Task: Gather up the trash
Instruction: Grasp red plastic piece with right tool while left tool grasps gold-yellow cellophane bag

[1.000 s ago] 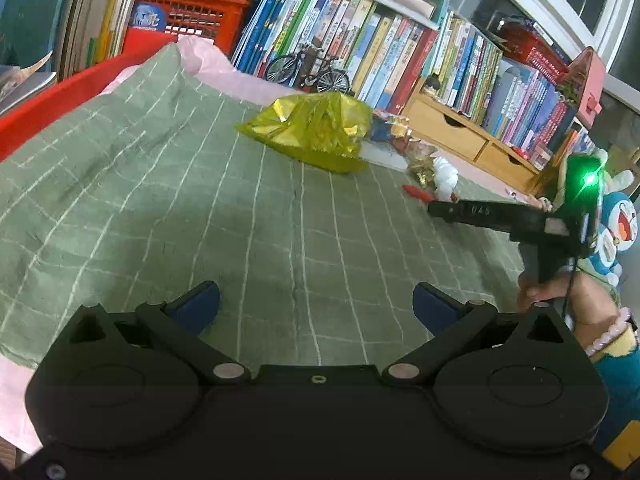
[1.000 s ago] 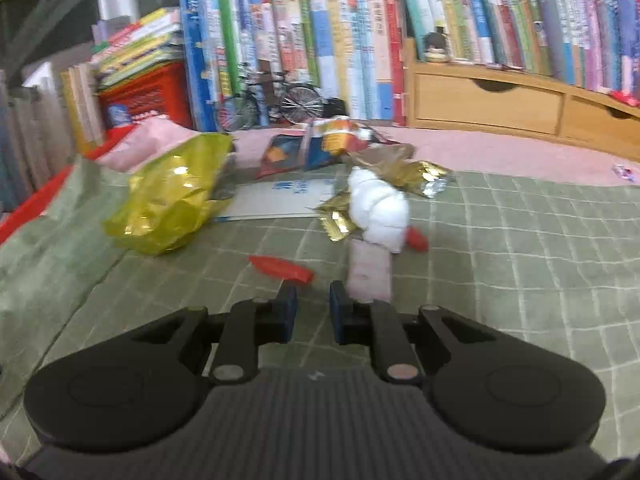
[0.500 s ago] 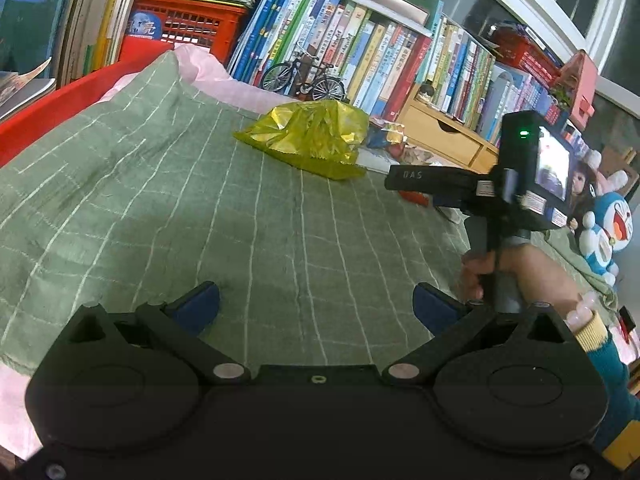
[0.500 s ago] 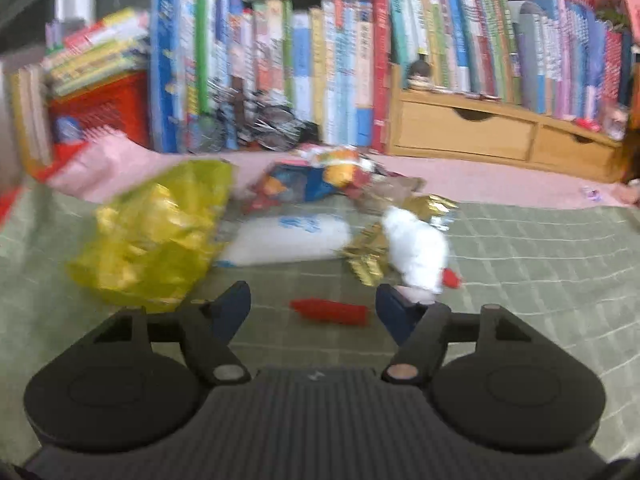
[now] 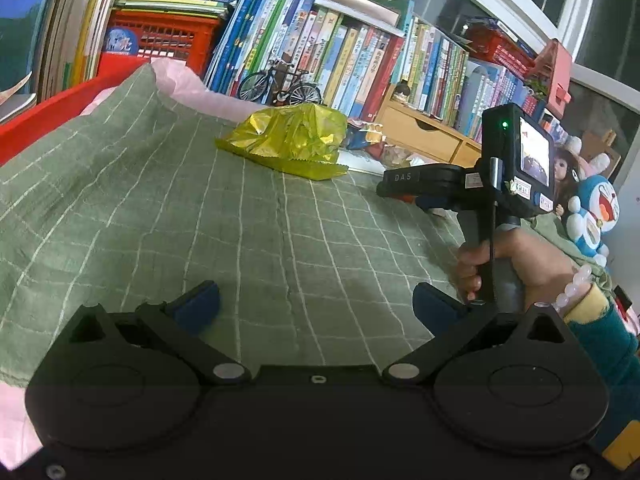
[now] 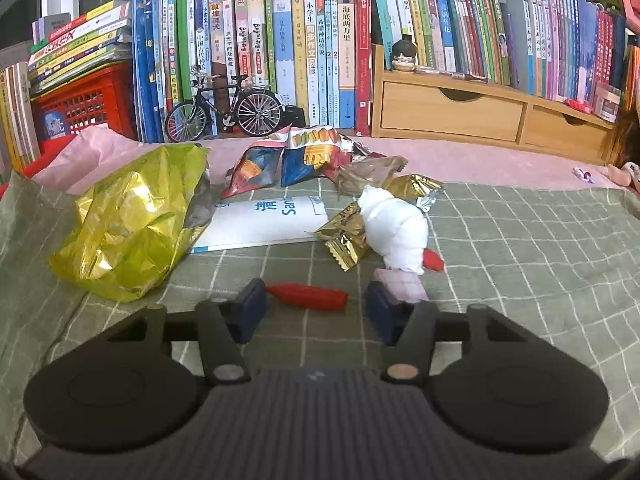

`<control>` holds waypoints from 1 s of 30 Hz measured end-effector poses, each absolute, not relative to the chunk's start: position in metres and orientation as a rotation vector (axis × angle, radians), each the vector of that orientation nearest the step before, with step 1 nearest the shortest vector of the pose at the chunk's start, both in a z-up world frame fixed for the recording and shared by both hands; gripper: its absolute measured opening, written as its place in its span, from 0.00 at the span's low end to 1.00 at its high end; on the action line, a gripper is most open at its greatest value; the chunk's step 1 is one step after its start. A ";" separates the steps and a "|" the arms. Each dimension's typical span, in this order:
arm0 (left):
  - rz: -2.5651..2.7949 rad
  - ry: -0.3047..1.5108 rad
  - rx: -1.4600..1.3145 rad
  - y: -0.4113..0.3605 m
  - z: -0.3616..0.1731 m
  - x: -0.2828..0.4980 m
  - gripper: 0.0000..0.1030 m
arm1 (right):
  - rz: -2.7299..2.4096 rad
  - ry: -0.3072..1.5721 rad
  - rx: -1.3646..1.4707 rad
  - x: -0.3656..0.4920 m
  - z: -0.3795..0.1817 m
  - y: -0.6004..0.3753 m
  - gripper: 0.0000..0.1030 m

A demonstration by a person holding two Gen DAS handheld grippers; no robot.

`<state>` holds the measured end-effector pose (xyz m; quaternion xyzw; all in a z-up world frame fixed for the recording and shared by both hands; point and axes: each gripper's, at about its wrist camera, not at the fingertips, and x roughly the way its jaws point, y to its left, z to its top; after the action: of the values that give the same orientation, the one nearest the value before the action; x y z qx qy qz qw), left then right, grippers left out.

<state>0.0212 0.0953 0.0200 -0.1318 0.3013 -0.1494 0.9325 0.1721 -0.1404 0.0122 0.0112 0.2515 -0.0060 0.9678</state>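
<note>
Trash lies on a green checked cloth (image 6: pixel 520 248). A red wrapper (image 6: pixel 308 297) sits just ahead of my right gripper (image 6: pixel 316 312), between its open blue fingertips but a little beyond them. Behind it are a crumpled white tissue (image 6: pixel 396 228), gold wrappers (image 6: pixel 344 240), a pink packet (image 6: pixel 400 282), a white flat pack (image 6: pixel 260 220), colourful snack bags (image 6: pixel 296 156) and a yellow foil bag (image 6: pixel 128 220). In the left wrist view my left gripper (image 5: pixel 316 306) is open over bare cloth, with the yellow foil bag (image 5: pixel 292 140) far ahead and the right gripper (image 5: pixel 432 192) held by a hand (image 5: pixel 516 260).
Rows of books (image 6: pixel 280 48), a model bicycle (image 6: pixel 224 108), a red crate (image 6: pixel 84 108) and a wooden drawer unit (image 6: pixel 460 116) line the back. Pink cloth (image 6: pixel 480 160) shows past the green one. Stuffed toys (image 5: pixel 592 216) stand at the right.
The right gripper went from shut to open and moved forward and down, so the red wrapper now lies just in front of its fingertips. The left gripper stayed open and barely moved.
</note>
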 end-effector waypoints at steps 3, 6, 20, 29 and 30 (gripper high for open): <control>-0.304 0.614 -0.260 0.093 0.020 0.021 1.00 | -0.007 0.505 0.014 0.171 0.013 -0.141 0.50; -0.300 0.616 -0.267 0.094 0.020 0.023 1.00 | 0.005 0.501 0.016 0.170 0.013 -0.141 0.46; -0.342 0.428 -0.183 0.099 0.069 0.060 1.00 | 0.195 0.478 -0.021 0.126 0.016 -0.151 0.46; -0.361 0.531 -0.002 0.078 0.061 0.200 1.00 | 0.327 0.491 -0.057 0.065 0.006 -0.155 0.47; -0.349 0.518 0.011 0.076 0.056 0.209 1.00 | 0.324 0.496 -0.056 0.063 0.004 -0.157 0.47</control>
<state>0.2095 0.0764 0.0564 0.0052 0.2547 -0.1717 0.9516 0.0626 -0.1575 0.0037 -0.0278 0.2443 0.1594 0.9561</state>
